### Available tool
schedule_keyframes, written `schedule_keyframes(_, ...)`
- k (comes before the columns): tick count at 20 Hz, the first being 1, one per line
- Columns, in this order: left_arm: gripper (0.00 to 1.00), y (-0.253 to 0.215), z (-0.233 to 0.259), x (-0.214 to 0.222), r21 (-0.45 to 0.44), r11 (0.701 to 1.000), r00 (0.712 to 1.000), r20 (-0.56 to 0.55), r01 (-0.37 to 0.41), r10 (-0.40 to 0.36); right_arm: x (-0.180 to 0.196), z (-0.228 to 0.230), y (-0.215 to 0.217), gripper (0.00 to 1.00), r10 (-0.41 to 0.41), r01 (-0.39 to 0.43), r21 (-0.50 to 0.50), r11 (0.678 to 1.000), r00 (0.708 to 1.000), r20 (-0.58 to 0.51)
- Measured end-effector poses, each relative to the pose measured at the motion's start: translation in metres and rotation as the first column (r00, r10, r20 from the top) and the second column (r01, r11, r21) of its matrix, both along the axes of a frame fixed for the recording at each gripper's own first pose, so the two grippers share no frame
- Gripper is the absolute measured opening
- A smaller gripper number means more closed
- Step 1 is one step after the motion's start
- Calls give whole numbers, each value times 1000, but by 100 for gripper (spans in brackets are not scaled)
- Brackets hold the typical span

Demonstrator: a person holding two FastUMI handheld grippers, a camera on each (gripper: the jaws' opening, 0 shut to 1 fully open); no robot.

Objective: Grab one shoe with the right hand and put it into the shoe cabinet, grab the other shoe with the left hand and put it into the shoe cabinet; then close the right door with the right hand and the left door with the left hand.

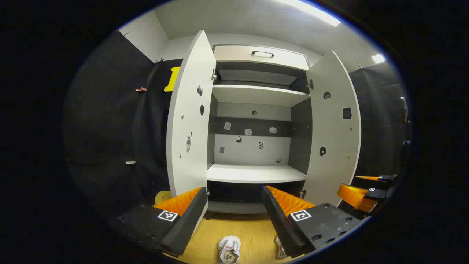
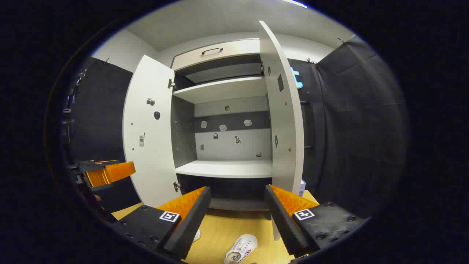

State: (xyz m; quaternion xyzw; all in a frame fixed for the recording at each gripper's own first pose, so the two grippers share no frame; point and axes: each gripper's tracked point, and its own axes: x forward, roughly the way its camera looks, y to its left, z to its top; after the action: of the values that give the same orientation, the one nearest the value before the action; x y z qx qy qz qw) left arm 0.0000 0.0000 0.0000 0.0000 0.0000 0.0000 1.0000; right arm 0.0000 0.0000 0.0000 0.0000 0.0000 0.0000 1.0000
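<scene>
The white shoe cabinet [image 1: 256, 172] stands ahead with both doors swung wide, left door [image 1: 188, 121] and right door [image 1: 333, 128]; its shelves are bare. On the wooden floor in front lie two white shoes: one [image 1: 229, 249] between my fingers, the other [image 1: 280, 248] half hidden behind a finger. My left gripper [image 1: 234, 194] hangs open above them, holding nothing. In the right gripper view the cabinet [image 2: 227, 168] is seen at an angle, one shoe [image 2: 240, 250] lies below and the other [image 2: 196, 234] peeks past a finger. My right gripper [image 2: 237, 192] is open and empty too.
A drawer with a dark handle [image 1: 262, 54] tops the cabinet. The right gripper [image 1: 361, 196] shows at the far right of the left gripper view; the left gripper [image 2: 110, 172] shows at the left of the right gripper view. Black cloth walls flank the cabinet. A small box [image 2: 302, 187] stands behind the right door.
</scene>
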Motion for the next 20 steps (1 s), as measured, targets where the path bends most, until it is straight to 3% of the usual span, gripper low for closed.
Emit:
schedule_keyframes(10, 95, 23, -18, 8, 79, 989, 992, -8, 128, -127, 1, -13, 29, 97, -118, 118, 12, 993, 993, -16)
schedule_keyframes(20, 95, 29, -40, 2, 24, 974, 974, -33, 223, -223, -17, -35, 27, 97, -223, 225, 8, 974, 970, -91)
